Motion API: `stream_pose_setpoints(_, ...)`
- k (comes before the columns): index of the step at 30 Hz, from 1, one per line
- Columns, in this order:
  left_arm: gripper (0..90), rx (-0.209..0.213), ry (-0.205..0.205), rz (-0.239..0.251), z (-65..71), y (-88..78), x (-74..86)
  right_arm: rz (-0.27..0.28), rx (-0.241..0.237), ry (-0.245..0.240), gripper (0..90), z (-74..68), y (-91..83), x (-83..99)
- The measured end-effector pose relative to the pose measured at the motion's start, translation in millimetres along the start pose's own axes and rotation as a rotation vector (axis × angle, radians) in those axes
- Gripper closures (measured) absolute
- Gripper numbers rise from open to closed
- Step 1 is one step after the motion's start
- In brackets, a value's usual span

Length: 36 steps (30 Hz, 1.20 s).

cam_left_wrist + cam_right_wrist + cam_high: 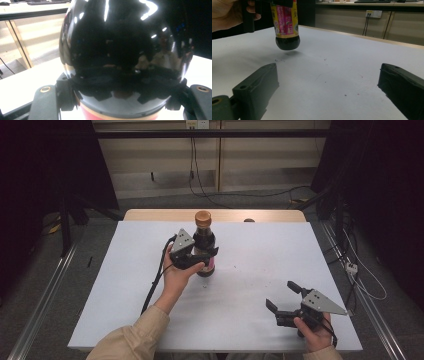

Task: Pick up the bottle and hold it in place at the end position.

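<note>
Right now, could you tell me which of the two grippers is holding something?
The left gripper: its jaws clamp the dark bottle, lifted off the table. The right gripper stands open, empty.

Left claw [202,256] gripping dark bottle [204,245], right claw [283,296] spread

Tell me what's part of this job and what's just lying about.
In the job:
- dark sauce bottle, lifted off the table
- left gripper, jaws shut on the bottle
- right gripper, jaws open, empty

Lying about:
- small dark object at the table's far edge
- floor cables behind the table
</note>
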<state>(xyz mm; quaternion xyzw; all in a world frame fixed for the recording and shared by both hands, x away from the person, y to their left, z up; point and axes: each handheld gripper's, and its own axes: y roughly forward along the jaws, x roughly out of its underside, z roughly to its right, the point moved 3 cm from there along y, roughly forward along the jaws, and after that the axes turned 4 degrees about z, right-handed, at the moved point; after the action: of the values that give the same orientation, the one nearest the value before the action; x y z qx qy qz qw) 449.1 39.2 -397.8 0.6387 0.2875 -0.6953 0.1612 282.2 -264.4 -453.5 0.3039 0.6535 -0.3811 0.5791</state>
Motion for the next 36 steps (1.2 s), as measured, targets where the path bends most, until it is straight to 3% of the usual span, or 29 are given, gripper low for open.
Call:
stream_pose_setpoints(4,30.3,0.005,-0.015,0.001,-0.3,3.9,0.7,0.0,0.002,0.004,2.2,0.0,-0.5,0.1)
stream_pose_setpoints(7,30.3,0.002,0.003,-0.003,-0.3,6.6,0.6,0.0,0.004,0.005,2.2,0.5,-0.6,0.3)
stream_pose_setpoints(19,30.3,0.007,-0.003,-0.009,2.4,17.5,5.7,-0.001,0.005,0.008,2.2,1.5,-2.9,1.1)
stream_pose_setpoints(21,30.3,0.006,-0.023,-0.005,3.9,19.8,6.7,0.0,0.006,0.009,2.2,1.7,-3.5,1.1)
stream_pose_setpoints(22,30.3,0.009,-0.007,-0.012,3.0,20.4,7.0,0.0,0.005,0.007,2.2,1.9,-3.7,1.2)
stream_pose_setpoints(27,30.3,0.013,-0.021,-0.011,4.3,26.8,9.2,0.0,0.005,0.011,2.2,2.6,-4.3,1.9)
stream_pose_setpoints(36,30.3,0.014,-0.002,-0.019,5.1,35.6,10.3,-0.001,0.01,0.015,2.2,4.2,-6.8,3.1)
